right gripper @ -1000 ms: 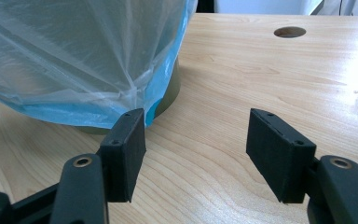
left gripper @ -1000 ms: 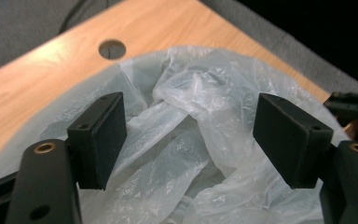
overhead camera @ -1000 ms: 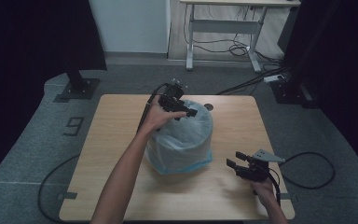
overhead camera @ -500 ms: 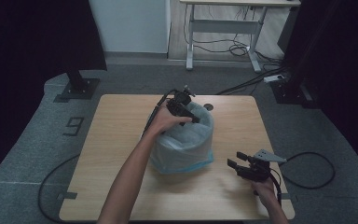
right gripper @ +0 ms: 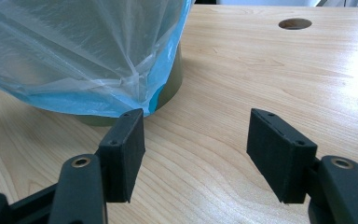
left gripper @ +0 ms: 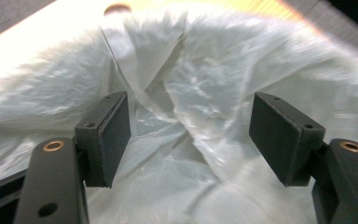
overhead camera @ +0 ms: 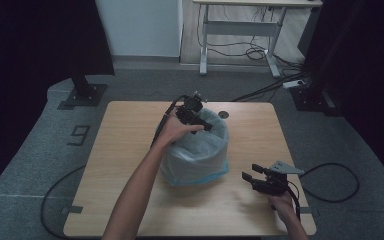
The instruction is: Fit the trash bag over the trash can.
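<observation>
While the left gripper (overhead camera: pixel 196 116) hovers parted, holding nothing, over the mouth of the plastic liner bag (overhead camera: pixel 196 150) draped on the bin (right gripper: pixel 170 84) mid-worktop (overhead camera: pixel 130 130), lining looks under way; the right gripper (overhead camera: pixel 254 181) waits parted and empty just beside the bag's hem. Next comes pinching the liner's inner fold and pressing it down.

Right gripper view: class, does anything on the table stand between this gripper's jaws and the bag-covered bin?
Nothing visible does. The right gripper stands open over bare table, and the bag hanging over the bin lies just ahead with only wood between them.
</observation>
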Action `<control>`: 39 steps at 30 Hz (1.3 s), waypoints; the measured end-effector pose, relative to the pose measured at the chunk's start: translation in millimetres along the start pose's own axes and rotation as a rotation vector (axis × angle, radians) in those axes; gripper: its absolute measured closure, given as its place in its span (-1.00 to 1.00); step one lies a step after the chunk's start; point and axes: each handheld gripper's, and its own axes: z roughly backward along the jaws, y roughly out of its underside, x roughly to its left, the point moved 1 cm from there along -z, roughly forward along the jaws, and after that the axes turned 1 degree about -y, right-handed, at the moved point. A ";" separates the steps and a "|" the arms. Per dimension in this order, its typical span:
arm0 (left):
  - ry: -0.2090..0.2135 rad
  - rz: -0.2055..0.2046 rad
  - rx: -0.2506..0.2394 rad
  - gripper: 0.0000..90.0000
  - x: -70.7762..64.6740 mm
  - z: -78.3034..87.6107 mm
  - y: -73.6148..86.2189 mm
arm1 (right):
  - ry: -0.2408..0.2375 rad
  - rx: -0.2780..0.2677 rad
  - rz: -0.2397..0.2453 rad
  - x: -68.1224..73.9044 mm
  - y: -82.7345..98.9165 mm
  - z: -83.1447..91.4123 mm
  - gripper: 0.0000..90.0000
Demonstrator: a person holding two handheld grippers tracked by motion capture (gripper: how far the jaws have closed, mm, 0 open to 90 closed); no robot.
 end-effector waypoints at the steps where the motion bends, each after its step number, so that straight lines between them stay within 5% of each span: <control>1: 0.009 0.003 -0.012 -0.36 -0.4 4.9 0.7 | 0.001 0.001 0.000 0.1 0.0 -0.1 -0.20; 6: 0.025 -0.007 -0.050 -0.37 -6.0 27.3 8.9 | 0.001 0.002 0.003 0.8 0.1 -0.4 -0.20; 14: 0.036 -0.022 -0.029 -0.38 -17.5 45.2 26.3 | 0.005 0.021 0.009 2.7 1.7 -3.9 -0.21; 21: 0.025 -0.008 0.077 -0.38 -18.8 24.5 33.9 | 0.000 0.030 0.022 5.8 1.7 -6.0 -0.21; 32: 0.043 0.055 0.213 -0.37 -11.2 2.1 23.8 | -0.016 0.016 -0.011 1.1 0.7 -1.4 -0.21; 39: 0.031 0.061 0.241 -0.35 -11.9 -1.6 20.9 | -0.013 0.011 -0.014 0.4 0.4 0.4 -0.20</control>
